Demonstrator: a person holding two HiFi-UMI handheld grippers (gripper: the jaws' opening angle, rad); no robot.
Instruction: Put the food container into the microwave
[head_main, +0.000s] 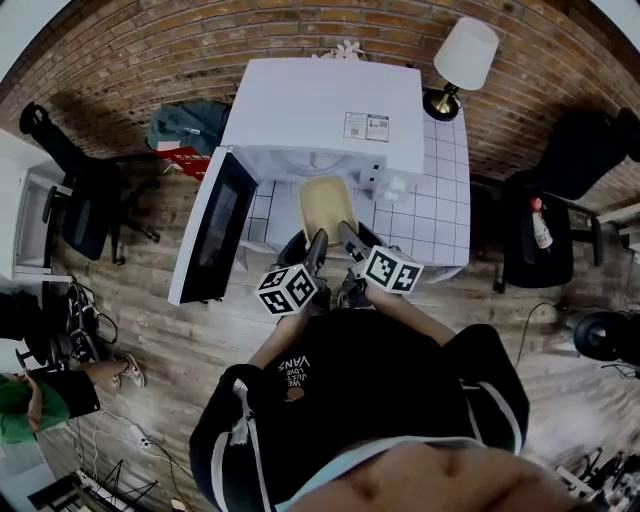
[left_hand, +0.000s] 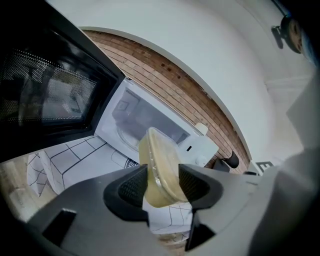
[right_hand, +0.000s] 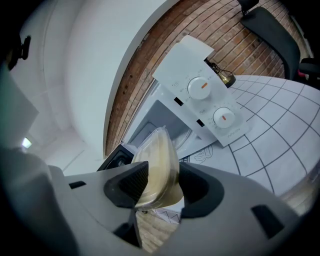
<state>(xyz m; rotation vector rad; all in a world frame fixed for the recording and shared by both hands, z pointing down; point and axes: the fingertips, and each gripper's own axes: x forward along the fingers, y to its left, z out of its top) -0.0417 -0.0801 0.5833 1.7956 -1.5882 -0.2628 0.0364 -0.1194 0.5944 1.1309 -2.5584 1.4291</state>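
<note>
The left tool (left_hand: 162, 184) and the right tool (right_hand: 161, 184) are both clenched on the food container (head_main: 327, 208). Each tool presses its two pads on the container's near end, the left one at the left corner and the right one at the right corner. The container is pale yellow with a clear lid. It is held above the surface (head_main: 445, 205), which is covered with a white cloth with a grid pattern. It is just in front of the open mouth of the microwave (head_main: 320, 115) and not yet inside.

The microwave is white and stands on the surface. Its dark door (head_main: 213, 228) is swung wide open to the left. Two round knobs (right_hand: 202, 88) with orange marks are on the panel at the right of the opening. A lamp (head_main: 462, 58) with a white shade stands near the microwave, in front of the brick wall (head_main: 150, 50).
</note>
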